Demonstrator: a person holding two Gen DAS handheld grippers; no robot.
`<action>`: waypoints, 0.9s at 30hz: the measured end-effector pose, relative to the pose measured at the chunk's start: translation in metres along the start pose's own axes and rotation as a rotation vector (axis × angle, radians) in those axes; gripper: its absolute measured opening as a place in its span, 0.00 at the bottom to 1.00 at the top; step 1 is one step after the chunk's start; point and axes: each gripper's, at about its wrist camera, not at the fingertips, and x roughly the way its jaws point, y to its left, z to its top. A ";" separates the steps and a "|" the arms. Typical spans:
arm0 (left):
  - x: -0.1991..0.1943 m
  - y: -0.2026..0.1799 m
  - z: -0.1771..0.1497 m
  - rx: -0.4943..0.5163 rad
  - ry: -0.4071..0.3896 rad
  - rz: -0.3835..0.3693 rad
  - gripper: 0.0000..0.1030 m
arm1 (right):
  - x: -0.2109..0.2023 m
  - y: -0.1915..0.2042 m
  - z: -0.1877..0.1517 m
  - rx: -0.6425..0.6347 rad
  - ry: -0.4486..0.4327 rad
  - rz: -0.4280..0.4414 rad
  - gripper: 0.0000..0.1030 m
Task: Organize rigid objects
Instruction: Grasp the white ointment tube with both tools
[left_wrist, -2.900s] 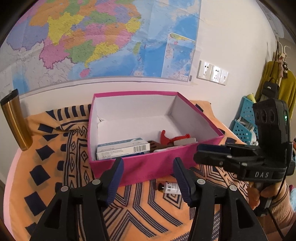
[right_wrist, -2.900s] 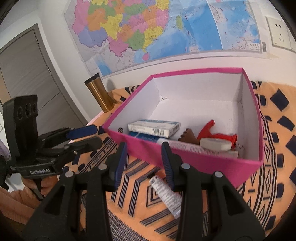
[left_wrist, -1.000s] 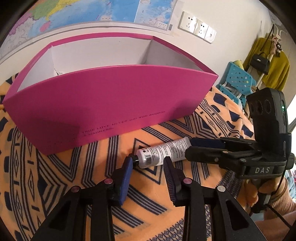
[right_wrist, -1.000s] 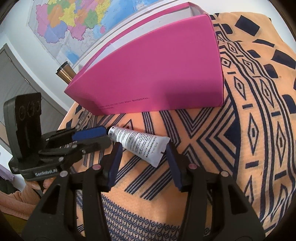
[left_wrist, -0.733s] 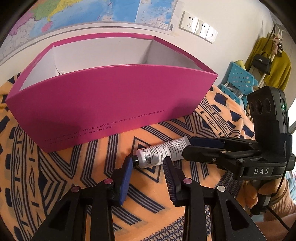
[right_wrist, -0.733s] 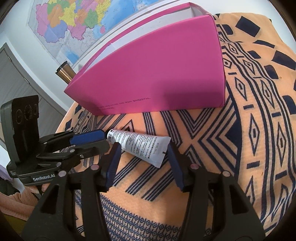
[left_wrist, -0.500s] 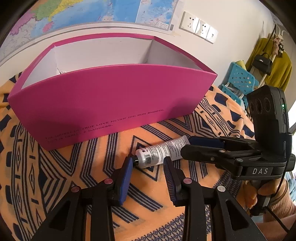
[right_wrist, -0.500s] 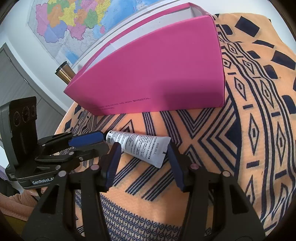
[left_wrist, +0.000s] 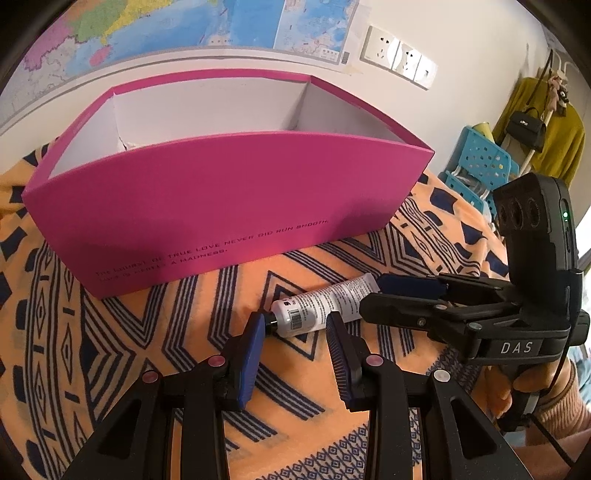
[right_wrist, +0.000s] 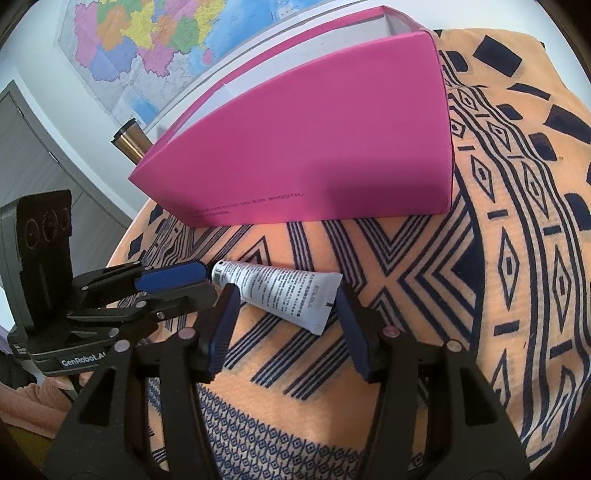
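Lying flat, white printed tube (right_wrist: 277, 291)

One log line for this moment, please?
tube on cloth before pink box | left gripper open at cap end | right gripper jaws just opened wider, straddling crimped end | not lifted

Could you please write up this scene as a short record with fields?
Surface: orange patterned cloth
Container: pink box, open top, standing on the cloth
Loose item: white tube, lying flat on the cloth in front of the box
Left gripper: open, fingers at the tube's cap end
Right gripper: open, jaws have just been opening, the tube's flat end lies between the fingers
Held: nothing is lifted
Background: wall map, gold cup beyond the box
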 end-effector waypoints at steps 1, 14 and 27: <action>-0.001 -0.001 0.000 0.003 -0.005 0.000 0.33 | 0.000 0.000 0.000 -0.001 0.000 -0.001 0.55; -0.005 -0.006 0.002 0.004 -0.020 -0.012 0.29 | 0.006 0.006 0.000 -0.014 0.003 0.017 0.55; 0.001 0.014 0.000 -0.038 0.003 -0.013 0.29 | 0.005 0.004 -0.002 -0.008 0.003 0.025 0.55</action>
